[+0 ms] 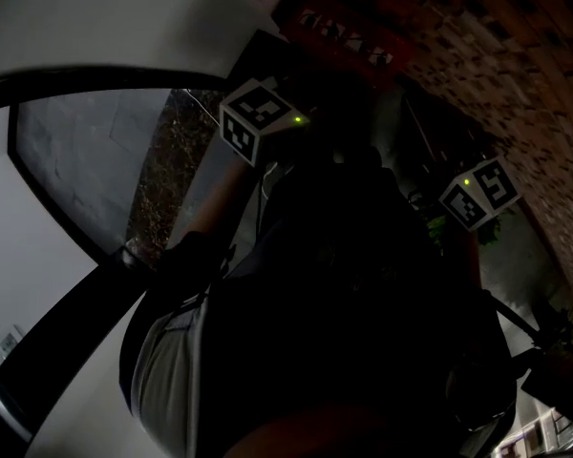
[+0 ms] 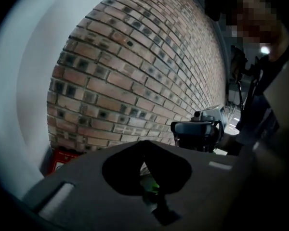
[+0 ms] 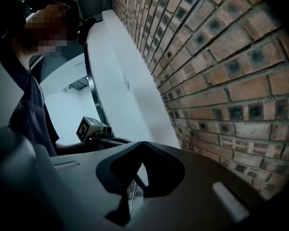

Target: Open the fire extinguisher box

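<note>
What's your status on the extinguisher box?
Left hand-held gripper shut, empty; right hand-held gripper shut, empty. Red box at brick wall foot, untouched. Nothing seen blocking.

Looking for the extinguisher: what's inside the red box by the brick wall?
Nothing inside shows. Only a red corner of the box appears at the foot of the brick wall; the left gripper covers the rest.

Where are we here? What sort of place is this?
Probably a corridor or entrance area of a public building, though that is a guess: a bare brick wall, a red fire extinguisher box at its foot, and a smooth white wall adjoining it.
</note>
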`<state>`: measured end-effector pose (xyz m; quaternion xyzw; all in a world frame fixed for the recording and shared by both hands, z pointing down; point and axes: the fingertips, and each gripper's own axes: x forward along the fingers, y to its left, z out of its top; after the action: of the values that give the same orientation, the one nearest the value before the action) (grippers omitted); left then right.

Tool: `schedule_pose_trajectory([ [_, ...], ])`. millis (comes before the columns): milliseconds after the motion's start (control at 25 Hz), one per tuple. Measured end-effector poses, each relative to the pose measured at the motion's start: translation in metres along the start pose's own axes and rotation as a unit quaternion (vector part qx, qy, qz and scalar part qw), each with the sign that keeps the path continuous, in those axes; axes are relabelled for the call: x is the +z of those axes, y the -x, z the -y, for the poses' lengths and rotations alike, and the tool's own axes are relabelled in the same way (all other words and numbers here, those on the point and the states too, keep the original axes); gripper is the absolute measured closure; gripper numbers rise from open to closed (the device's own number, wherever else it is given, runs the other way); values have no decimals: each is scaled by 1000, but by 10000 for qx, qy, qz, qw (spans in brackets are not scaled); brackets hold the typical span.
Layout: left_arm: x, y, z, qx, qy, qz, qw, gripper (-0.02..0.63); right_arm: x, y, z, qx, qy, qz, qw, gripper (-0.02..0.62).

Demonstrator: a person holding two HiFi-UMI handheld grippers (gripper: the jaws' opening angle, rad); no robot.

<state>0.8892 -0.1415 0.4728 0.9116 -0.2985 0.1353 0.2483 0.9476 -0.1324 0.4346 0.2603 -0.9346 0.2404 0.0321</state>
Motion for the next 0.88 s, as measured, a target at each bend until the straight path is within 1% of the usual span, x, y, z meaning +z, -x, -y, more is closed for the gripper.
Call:
schedule_pose_trajectory([
  [80, -14, -2, -22, -5, 189, -122, 9997, 604, 1, -14, 0, -101, -81, -29, 9999, 595],
  [240, -60, -22, -52, -121, 436, -701, 9965, 604, -4, -23, 8, -420, -170, -159, 9988, 595],
  [320, -85, -39, -70, -73, 613, -969, 9934, 604, -9, -23, 13, -539, -249, -236, 9980, 595],
  [400, -114, -61, -88, -104, 981, -1244, 9873, 604, -14, -22, 22, -627, -356, -304, 9969, 595],
  [440, -130, -74, -94, -197, 1267, -1401, 9818, 599, -16, -21, 27, -661, -401, -327, 9965, 595],
  [480, -146, -88, -97, -307, 1643, -1542, 9738, 548, -17, -20, 32, -691, -437, -343, 9961, 595],
  [520, -161, -102, -101, -376, 2090, -1650, 9632, 516, -17, -19, 37, -718, -473, -354, 9957, 595],
  [560, -175, -114, -105, -365, 2553, -1725, 9506, 476, -18, -18, 41, -747, -512, -368, 9952, 595],
  [600, -191, -125, -111, -272, 2971, -1784, 9376, 424, -19, -16, 44, -772, -554, -383, 9947, 595],
  [640, -206, -134, -118, -123, 3309, -1843, 9254, 384, -21, -15, 46, -782, -594, -396, 9944, 595],
  [680, -220, -142, -127, 54, 3559, -1905, 9149, 365, -22, -13, 48, -776, -636, -405, 9941, 595],
  [720, -233, -148, -136, 240, 3732, -1972, 9062, 356, -24, -11, 49, -766, -688, -418, 9938, 595],
  [800, -256, -159, -151, 587, 3951, -2094, 8925, 356, -31, -4, 53, -785, -808, -488, 9924, 595],
  [880, -270, -165, -165, 823, 4159, -2070, 8817, 357, -37, 1, 57, -819, -895, -564, 9910, 595],
])
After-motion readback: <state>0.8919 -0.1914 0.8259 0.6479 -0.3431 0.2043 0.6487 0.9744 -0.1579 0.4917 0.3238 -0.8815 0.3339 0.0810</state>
